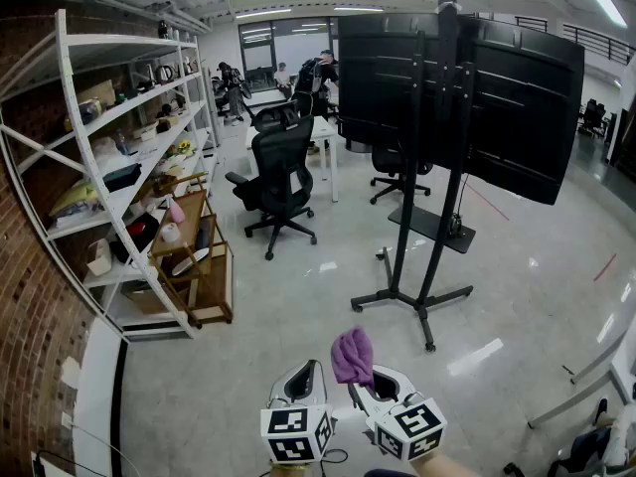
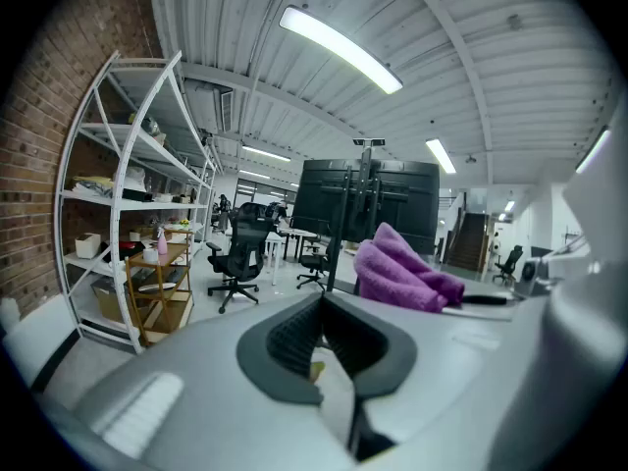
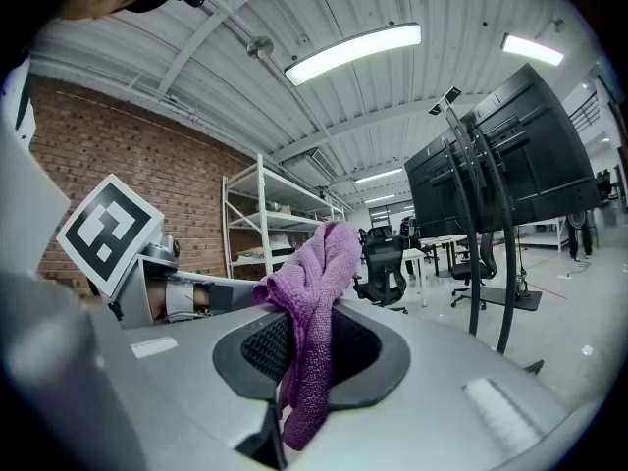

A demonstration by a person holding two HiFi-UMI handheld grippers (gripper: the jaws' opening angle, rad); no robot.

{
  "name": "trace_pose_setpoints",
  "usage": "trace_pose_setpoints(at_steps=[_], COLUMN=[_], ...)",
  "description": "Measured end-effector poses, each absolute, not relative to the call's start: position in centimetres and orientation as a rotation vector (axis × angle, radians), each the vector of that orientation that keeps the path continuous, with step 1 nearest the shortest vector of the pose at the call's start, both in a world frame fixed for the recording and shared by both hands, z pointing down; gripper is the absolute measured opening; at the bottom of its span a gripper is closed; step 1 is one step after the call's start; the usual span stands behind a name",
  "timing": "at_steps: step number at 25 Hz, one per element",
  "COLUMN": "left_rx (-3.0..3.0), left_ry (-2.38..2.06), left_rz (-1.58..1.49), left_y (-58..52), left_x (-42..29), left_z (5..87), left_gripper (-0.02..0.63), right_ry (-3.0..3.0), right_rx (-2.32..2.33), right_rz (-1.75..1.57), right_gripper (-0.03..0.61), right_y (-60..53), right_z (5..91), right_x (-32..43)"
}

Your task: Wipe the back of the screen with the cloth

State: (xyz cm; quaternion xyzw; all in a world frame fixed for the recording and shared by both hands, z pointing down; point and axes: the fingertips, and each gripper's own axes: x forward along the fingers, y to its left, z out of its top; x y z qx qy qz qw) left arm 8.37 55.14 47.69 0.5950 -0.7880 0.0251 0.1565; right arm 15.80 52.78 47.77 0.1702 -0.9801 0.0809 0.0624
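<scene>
Right gripper view: right gripper jaws clamped on purple cloth, tail hanging btwn pads. Left gripper view: left gripper jaws together, empty, cloth to its right. Head view alone shows both side by side, screen well ahead.

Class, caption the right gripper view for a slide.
Right gripper holds purple cloth; the screen on its stand stands ahead.
</scene>
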Motion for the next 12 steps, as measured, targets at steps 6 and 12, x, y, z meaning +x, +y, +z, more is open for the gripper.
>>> trace_pose_setpoints(at_steps=[6, 12], left_rx=[1.687, 1.674], left_ry=[-2.272, -2.274], left_rz=[0.055, 0.09], left_y=[53.9, 49.2], left_x=[5.8, 1.9], left_z=[48.6, 50.1], left_gripper=[0.008, 0.008], right_ry=[-2.958, -2.949], right_rx=[0.496, 0.468], right_rz=[0.245, 0.267], right_gripper=[0.06, 0.06], right_y=[51.1, 46.7], right_z=[48.7, 50.3], right_x=[13.2, 9.0])
